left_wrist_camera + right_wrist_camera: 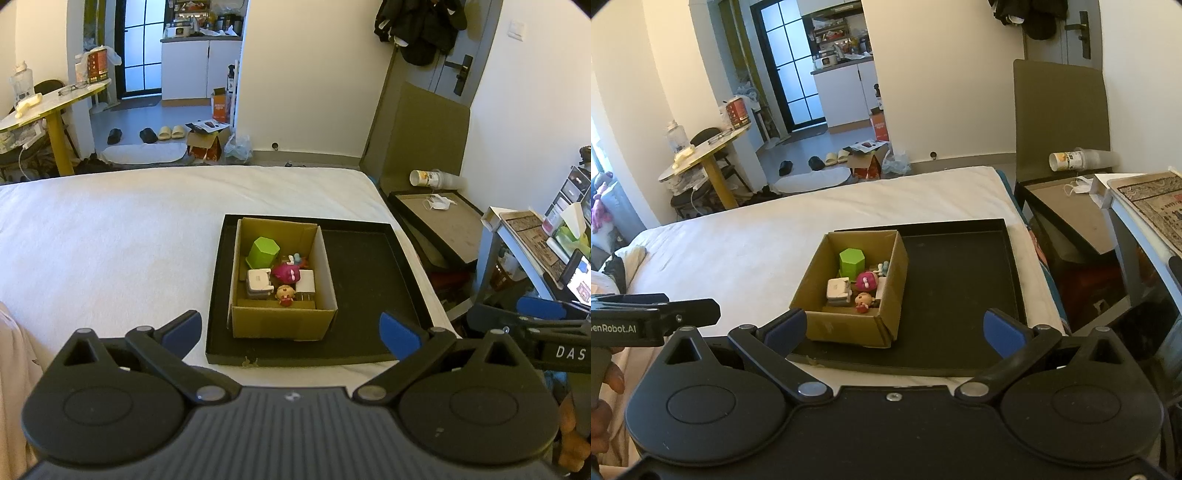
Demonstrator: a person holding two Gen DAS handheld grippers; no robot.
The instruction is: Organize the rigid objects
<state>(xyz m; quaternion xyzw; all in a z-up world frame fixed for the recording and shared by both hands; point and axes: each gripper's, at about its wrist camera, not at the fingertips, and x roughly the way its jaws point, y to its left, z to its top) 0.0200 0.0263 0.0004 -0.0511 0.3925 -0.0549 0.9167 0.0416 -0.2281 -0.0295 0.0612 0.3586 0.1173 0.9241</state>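
Observation:
A cardboard box (282, 319) (846, 326) stands in the left half of a black tray (362, 266) (956, 273) on the white bed. Inside it lie a green hexagonal block (263, 252) (851, 261), a white charger (258, 282) (837, 288), a magenta toy (285, 273) (866, 280), a small doll figure (285, 294) (864, 300) and a white cube (306, 282). My left gripper (291, 332) hangs open in front of the box, holding nothing. My right gripper (894, 330) is open too, near the tray's front edge, with nothing between its fingers.
The bed's right edge drops to a floor with a second flat tray (439, 221) (1071, 218), a tipped paper cup (424, 178) (1067, 161) and a side table (532, 236) (1145, 199). Beyond the bed stand a round table (51, 99) (705, 155), shoes and boxes.

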